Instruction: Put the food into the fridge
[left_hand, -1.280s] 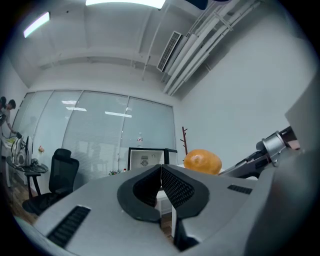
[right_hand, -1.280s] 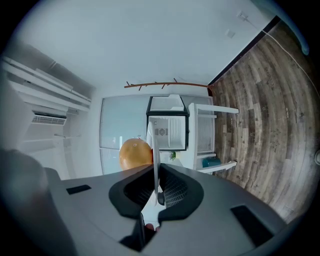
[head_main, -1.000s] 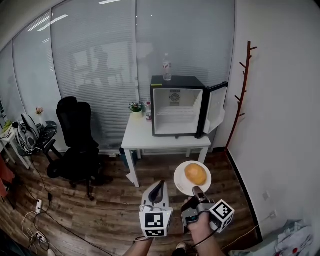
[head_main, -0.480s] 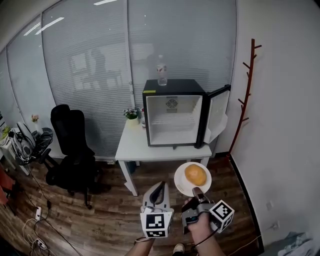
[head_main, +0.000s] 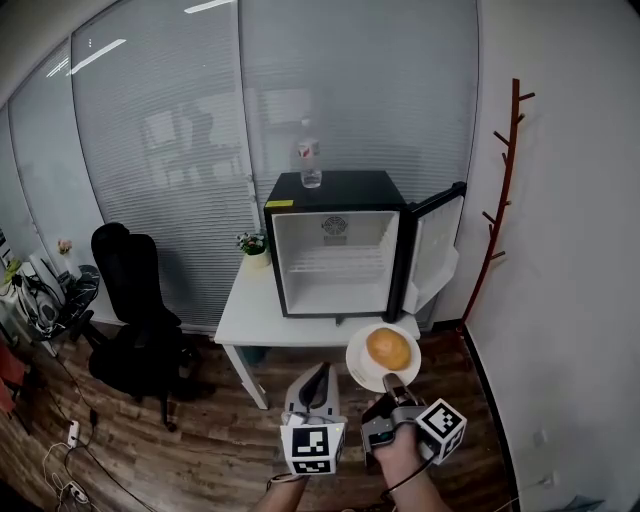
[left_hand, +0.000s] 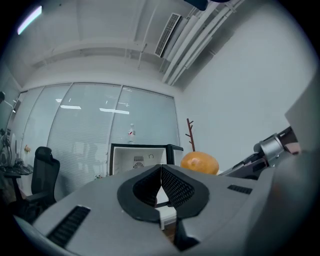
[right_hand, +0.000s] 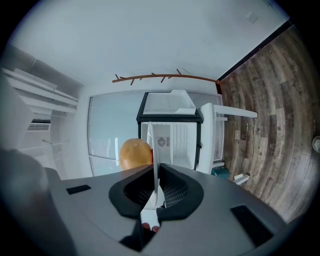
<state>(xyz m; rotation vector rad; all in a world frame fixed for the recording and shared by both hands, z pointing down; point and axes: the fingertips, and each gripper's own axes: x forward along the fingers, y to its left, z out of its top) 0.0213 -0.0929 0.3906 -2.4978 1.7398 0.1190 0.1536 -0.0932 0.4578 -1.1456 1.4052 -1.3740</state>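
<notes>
A round orange bun lies on a white plate, which I hold level in front of me. My right gripper is shut on the plate's near rim; in the right gripper view the plate's edge runs between the jaws with the bun beside it. The left gripper hangs shut and empty to the left of the plate, its jaws meeting in the left gripper view. Ahead, a black mini fridge stands on a white table, its door swung open to the right and its white shelves bare.
A water bottle stands on the fridge top. A small potted plant sits left of the fridge. A black office chair stands at the left, and a red-brown coat rack at the right wall. Cables lie on the wooden floor.
The fridge and table have come nearer and look larger in the head view. Both grippers, the plate and the bun keep the same places relative to me.
</notes>
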